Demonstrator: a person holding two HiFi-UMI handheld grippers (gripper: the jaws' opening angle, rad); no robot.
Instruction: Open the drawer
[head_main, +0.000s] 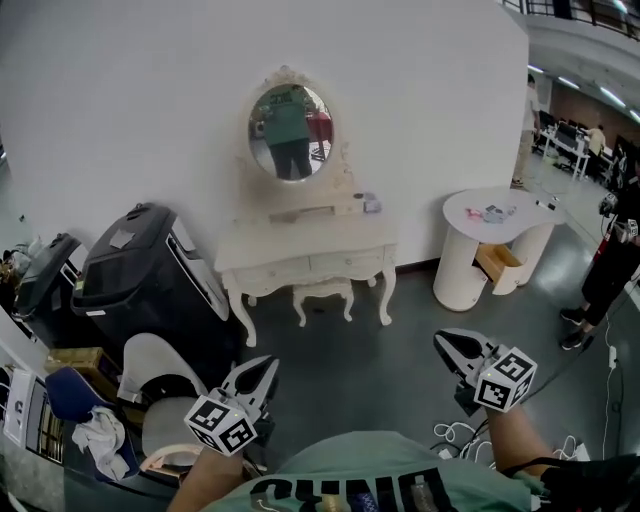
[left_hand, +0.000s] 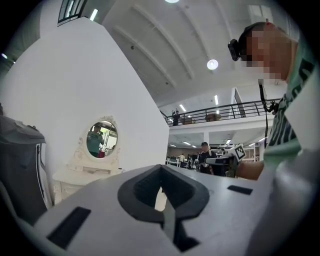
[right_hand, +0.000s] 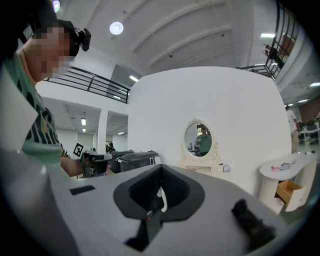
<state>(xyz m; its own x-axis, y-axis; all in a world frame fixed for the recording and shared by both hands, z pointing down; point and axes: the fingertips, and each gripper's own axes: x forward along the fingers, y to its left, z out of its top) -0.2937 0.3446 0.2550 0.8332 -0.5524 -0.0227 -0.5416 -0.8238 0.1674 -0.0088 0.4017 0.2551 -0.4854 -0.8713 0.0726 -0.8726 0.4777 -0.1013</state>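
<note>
The left gripper and the right gripper are both clenched on nothing, well apart from the drawer in the white dressing table (probably light, stiff wood), best pulled by its middle handle

— What do we see on the white wall?
— An oval mirror, and a small stool lower down.
— And to the sides?
— We see a black suitcase on the left, a white rounded table on the right, and a person standing beyond it.
</note>
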